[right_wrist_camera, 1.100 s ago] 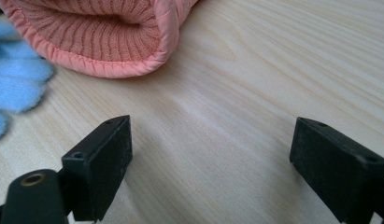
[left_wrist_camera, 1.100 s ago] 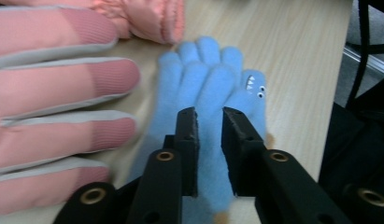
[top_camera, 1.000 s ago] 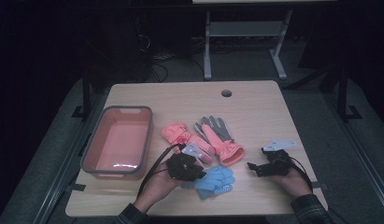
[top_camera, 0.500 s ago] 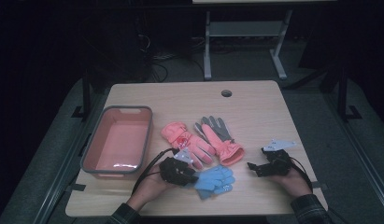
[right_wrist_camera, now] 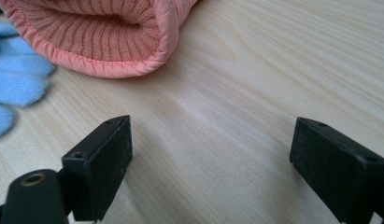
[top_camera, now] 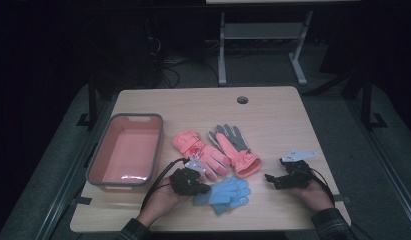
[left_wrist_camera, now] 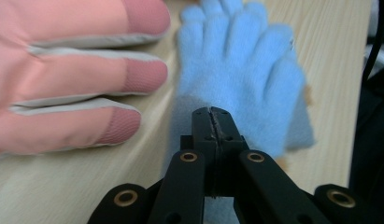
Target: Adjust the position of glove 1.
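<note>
A light blue glove [top_camera: 229, 195] lies near the table's front edge, fingers pointing right. My left gripper [top_camera: 205, 189] is at its cuff end; in the left gripper view the jaws [left_wrist_camera: 212, 114] are pressed together on the blue glove's [left_wrist_camera: 241, 79] cuff. Two pink gloves lie just behind: one palm-up [top_camera: 202, 152] with its fingers beside the blue glove [left_wrist_camera: 63, 79], one with grey fingers [top_camera: 234, 149]. My right gripper [top_camera: 272, 179] rests low on the table to the right, open, with bare wood between its jaws [right_wrist_camera: 210, 128]. A pink ribbed cuff [right_wrist_camera: 101, 32] lies ahead of it.
A pink tray with a grey rim [top_camera: 125, 117] stands on the left of the wooden table [top_camera: 273, 115]. A small round cable hole [top_camera: 242, 99] sits near the far edge. Blue glove fingertips [right_wrist_camera: 17, 84] lie at the left of the right gripper view.
My left hand and gripper have shifted slightly left, toward the blue glove's cuff end. The right gripper and the pink gloves have stayed put.
</note>
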